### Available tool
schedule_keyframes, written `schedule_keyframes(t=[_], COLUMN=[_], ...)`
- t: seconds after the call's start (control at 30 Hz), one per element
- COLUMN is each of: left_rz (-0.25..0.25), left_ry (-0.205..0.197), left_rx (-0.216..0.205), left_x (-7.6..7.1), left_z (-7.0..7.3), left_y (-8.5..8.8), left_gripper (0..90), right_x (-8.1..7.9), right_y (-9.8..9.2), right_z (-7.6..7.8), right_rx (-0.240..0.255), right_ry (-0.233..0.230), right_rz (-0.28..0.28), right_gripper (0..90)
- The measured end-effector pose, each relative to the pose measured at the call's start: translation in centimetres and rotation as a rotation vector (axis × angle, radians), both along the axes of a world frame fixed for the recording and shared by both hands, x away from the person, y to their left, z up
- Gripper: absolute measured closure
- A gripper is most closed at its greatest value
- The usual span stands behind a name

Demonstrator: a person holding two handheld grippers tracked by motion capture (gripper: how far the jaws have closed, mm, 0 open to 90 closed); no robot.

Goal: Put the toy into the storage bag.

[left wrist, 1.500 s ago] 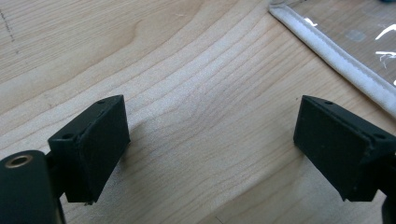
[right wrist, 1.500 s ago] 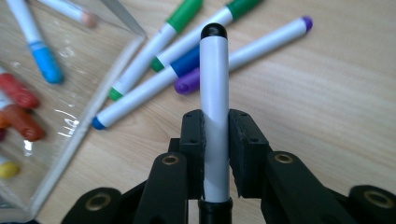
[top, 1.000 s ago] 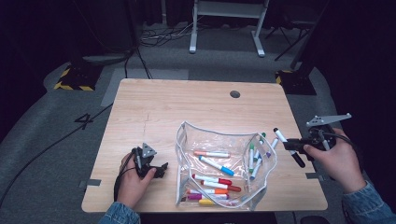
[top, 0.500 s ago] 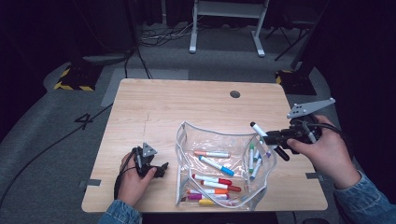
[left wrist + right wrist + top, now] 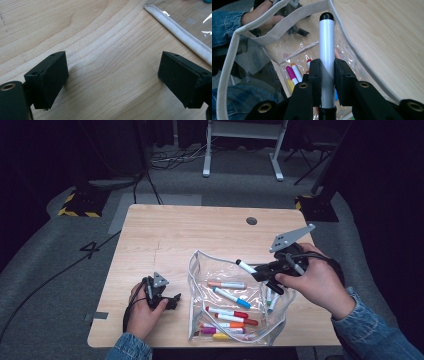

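1. The right claw (image 5: 260, 272) is clamped on a white marker with a black cap (image 5: 326, 47) — in the right gripper view both pads press its barrel, and the capped end points away from the jaws.
2. In the high view that marker (image 5: 246, 266) hangs over the open mouth of the clear plastic pouch (image 5: 200, 270), which lies on the wooden counter (image 5: 165, 235).
3. The pouch's white fabric rim (image 5: 227, 60) curves round the marker's tip in the right gripper view.
4. Inside the pouch lie other markers — a blue-capped one (image 5: 231, 297), a red-capped one (image 5: 229, 311), a yellow one (image 5: 220, 336).
5. The left claw (image 5: 172, 300) rests on the counter just beside the pouch's left edge; its jaws stand wide apart over bare wood.
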State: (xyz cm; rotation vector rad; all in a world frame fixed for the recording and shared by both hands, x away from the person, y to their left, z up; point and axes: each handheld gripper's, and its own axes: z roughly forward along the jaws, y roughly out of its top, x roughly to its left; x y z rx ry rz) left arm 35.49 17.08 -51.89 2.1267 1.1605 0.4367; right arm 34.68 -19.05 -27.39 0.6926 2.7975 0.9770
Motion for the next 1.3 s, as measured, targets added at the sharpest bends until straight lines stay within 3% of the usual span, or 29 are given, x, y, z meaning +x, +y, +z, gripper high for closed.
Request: schedule_keyframes(t=[0.3,0.67,0.97,1.0,1.13,1.3], left_rz=[0.0,0.0,0.0,0.0,0.0,0.0], left_ry=[-0.002,0.0,-0.001,0.0,0.0,0.0], left_rx=[0.002,0.0,0.002,0.0,0.0,0.0], left_x=[0.0,0.0,0.0,0.0,0.0,0.0], left_z=[0.0,0.0,0.0,0.0,0.0,0.0], left_y=[0.0,0.0,0.0,0.0,0.0,0.0], left_gripper=[9.8,9.8,9.8,9.8,9.8,9.8], right_x=[0.7,1.2,1.0,1.0,0.8,0.6], right_y=[3.5,6.8,8.0,8.1,8.2,8.4], right_z=[-2.4,-6.5,-10.0,-10.4,-11.4,-12.3], right_rx=[-0.05,-0.166,-0.286,-0.305,-0.351,-0.38], right_ry=[0.036,0.081,0.135,0.138,0.177,0.187], right_rz=[0.09,0.167,0.207,0.21,0.233,0.252], right_gripper=[77.2,77.2,77.2,90.0,88.9,78.7])
